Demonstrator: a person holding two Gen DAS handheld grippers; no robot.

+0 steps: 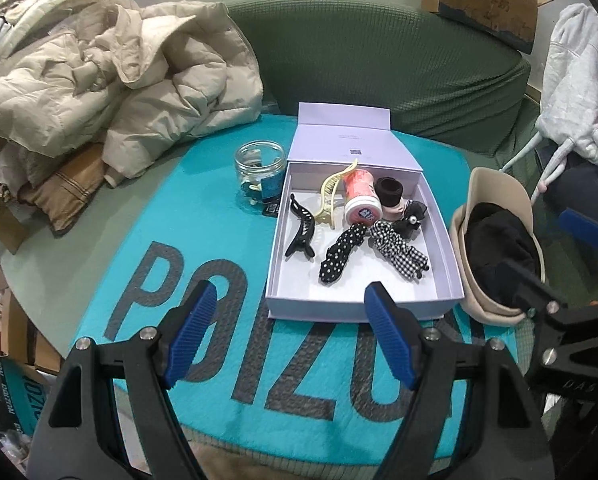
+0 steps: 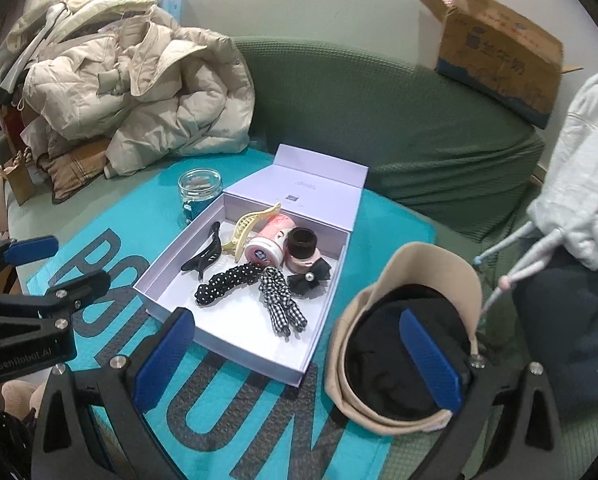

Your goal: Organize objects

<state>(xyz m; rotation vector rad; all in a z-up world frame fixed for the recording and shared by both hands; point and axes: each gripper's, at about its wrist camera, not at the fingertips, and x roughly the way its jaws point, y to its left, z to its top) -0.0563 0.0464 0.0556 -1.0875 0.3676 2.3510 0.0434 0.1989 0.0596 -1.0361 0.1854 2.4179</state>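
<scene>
My lilac box (image 1: 439, 264) sits open on the teal mat, lid flipped back. Inside: black claw clip (image 1: 301, 228), cream clip (image 1: 331, 192), pink tub (image 1: 361, 202) on its side, dotted scrunchie (image 1: 341, 254), gingham scrunchie (image 1: 399, 250), black bow (image 1: 411, 218). Beige cap (image 1: 495, 248) lies upside down right beside it.

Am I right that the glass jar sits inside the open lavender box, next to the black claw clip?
Not quite: the glass jar stands outside the open lavender box, on the teal mat beside its left wall. The black claw clip does lie inside. The left wrist view shows this.
</scene>
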